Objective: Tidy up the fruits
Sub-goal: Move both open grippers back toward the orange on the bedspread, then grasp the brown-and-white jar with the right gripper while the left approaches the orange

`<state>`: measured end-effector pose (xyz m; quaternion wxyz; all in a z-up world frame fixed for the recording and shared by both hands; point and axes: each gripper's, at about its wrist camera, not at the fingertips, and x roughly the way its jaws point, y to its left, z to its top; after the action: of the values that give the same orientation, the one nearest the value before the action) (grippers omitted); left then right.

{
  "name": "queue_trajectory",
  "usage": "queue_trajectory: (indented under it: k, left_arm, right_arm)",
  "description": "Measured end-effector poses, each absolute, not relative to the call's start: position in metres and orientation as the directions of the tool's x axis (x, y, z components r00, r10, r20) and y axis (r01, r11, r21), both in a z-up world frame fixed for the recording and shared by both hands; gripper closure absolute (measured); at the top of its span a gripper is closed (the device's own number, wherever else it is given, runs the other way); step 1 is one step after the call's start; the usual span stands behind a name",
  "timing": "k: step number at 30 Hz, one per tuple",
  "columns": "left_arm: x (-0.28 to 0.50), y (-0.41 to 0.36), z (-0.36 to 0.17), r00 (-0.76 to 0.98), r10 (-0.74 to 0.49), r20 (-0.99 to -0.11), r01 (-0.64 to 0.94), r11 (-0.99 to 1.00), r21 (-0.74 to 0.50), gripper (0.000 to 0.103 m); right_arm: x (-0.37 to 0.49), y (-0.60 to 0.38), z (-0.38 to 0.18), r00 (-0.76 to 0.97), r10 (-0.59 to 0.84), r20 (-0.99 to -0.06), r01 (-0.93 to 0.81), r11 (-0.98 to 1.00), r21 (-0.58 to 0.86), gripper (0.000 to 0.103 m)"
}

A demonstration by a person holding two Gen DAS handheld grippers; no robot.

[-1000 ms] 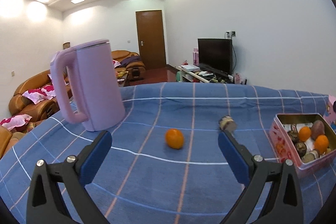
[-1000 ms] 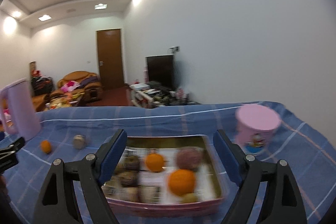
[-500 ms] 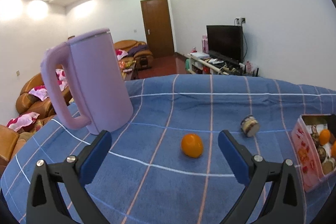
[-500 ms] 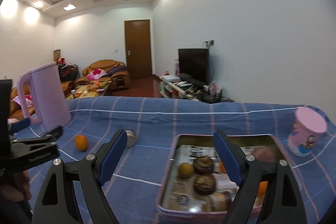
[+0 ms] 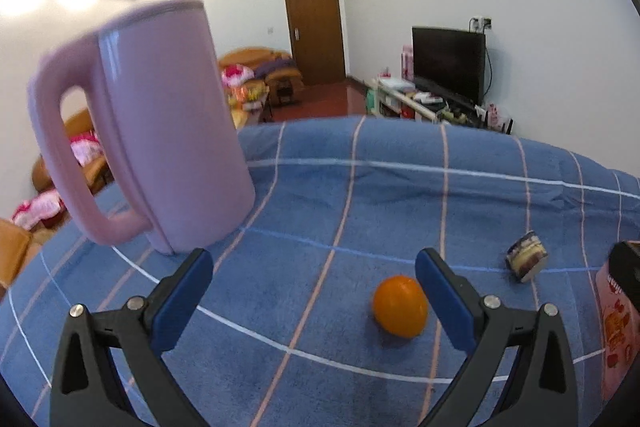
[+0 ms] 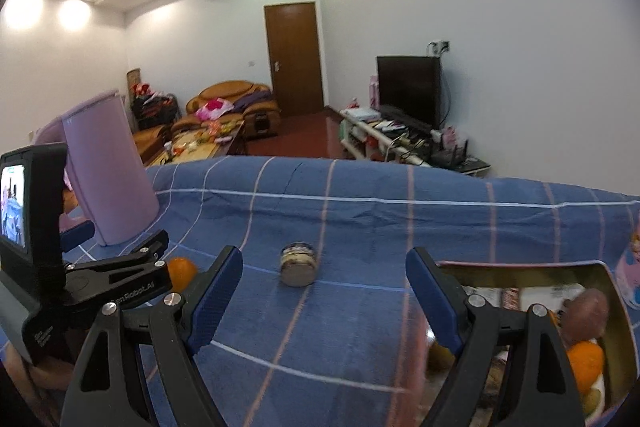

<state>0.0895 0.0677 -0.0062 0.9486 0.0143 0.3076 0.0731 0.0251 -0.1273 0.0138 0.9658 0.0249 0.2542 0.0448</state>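
An orange (image 5: 400, 305) lies on the blue checked cloth (image 5: 360, 195), just inside the right finger of my open left gripper (image 5: 314, 277). The same orange (image 6: 182, 271) peeks out behind the left gripper's body in the right wrist view. A small round jar-like thing (image 5: 526, 261) lies on its side to the orange's right. It (image 6: 298, 263) sits ahead of my open right gripper (image 6: 324, 279), between the fingers' lines. A pink tin tray (image 6: 616, 291) holding oranges and dark fruits stands at the right.
A tall pink kettle (image 5: 160, 147) with a handle stands on the cloth at the left, close to the left gripper's left finger. A pink cup (image 6: 631, 267) shows at the right edge. The cloth's far edge drops toward a living room with sofas and a TV.
Both grippers swung left and came nearer the table. The orange now lies close to the left gripper's right finger; the tray slid to the right edge of both views.
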Motion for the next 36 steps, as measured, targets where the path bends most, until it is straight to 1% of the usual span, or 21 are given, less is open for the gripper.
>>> queue_trajectory:
  k: [2, 4, 8, 12, 16, 18, 20, 21, 22, 25, 28, 32, 36]
  left_arm:
    - [0.091, 0.071, -0.005, 0.804, 0.134, -0.579, -0.119, 0.991, 0.065, 0.000]
    - [0.092, 0.074, -0.005, 0.805, 0.150, -0.574, -0.127, 0.989, 0.081, 0.000]
    - [0.099, 0.086, -0.008, 0.780, 0.144, -0.610, -0.142, 0.989, 0.051, 0.000]
    - [0.105, 0.096, -0.012, 0.755, 0.167, -0.634, -0.166, 0.984, 0.060, 0.000]
    - [0.106, 0.103, -0.012, 0.753, 0.198, -0.628, -0.188, 0.979, 0.083, 0.000]
    - [0.108, 0.106, -0.013, 0.748, 0.205, -0.632, -0.197, 0.977, 0.083, 0.000]
    - [0.109, 0.107, -0.014, 0.739, 0.180, -0.649, -0.187, 0.981, 0.058, 0.000]
    - [0.109, 0.108, -0.014, 0.737, 0.161, -0.656, -0.174, 0.984, 0.045, 0.000]
    - [0.109, 0.107, -0.013, 0.741, 0.138, -0.658, -0.155, 0.987, 0.033, 0.000]
    - [0.107, 0.098, -0.011, 0.753, 0.131, -0.644, -0.125, 0.991, 0.055, 0.000]
    - [0.108, 0.090, -0.012, 0.751, 0.131, -0.647, -0.109, 0.991, 0.074, 0.000]
    - [0.108, 0.091, -0.014, 0.736, 0.085, -0.671, -0.093, 0.995, 0.024, 0.000]
    - [0.106, 0.088, -0.014, 0.733, 0.060, -0.677, -0.081, 0.997, 0.001, 0.000]
  right_arm:
    - [0.039, -0.124, 0.011, 0.848, 0.118, -0.517, -0.086, 0.993, 0.086, 0.018]
    - [0.054, -0.121, 0.008, 0.831, 0.123, -0.542, -0.082, 0.992, 0.098, 0.018]
    - [0.078, -0.109, -0.003, 0.783, 0.147, -0.605, -0.108, 0.989, 0.101, 0.018]
    - [0.097, -0.104, -0.015, 0.746, 0.138, -0.652, -0.100, 0.990, 0.096, 0.020]
    - [0.116, -0.099, -0.028, 0.689, 0.146, -0.710, -0.111, 0.989, 0.096, 0.035]
    - [0.122, -0.096, -0.034, 0.661, 0.147, -0.736, -0.121, 0.989, 0.088, 0.035]
    - [0.126, -0.092, -0.036, 0.645, 0.155, -0.748, -0.130, 0.987, 0.092, 0.036]
    - [0.128, -0.090, -0.038, 0.636, 0.153, -0.756, -0.136, 0.987, 0.085, 0.042]
    - [0.129, -0.089, -0.040, 0.627, 0.138, -0.767, -0.130, 0.989, 0.071, 0.052]
    - [0.128, -0.090, -0.041, 0.625, 0.143, -0.768, -0.135, 0.988, 0.074, 0.063]
    - [0.126, -0.092, -0.041, 0.624, 0.143, -0.768, -0.137, 0.988, 0.072, 0.068]
    - [0.117, -0.096, -0.039, 0.627, 0.157, -0.763, -0.137, 0.986, 0.090, 0.068]
    - [0.094, -0.102, -0.031, 0.670, 0.175, -0.722, -0.124, 0.985, 0.123, 0.068]
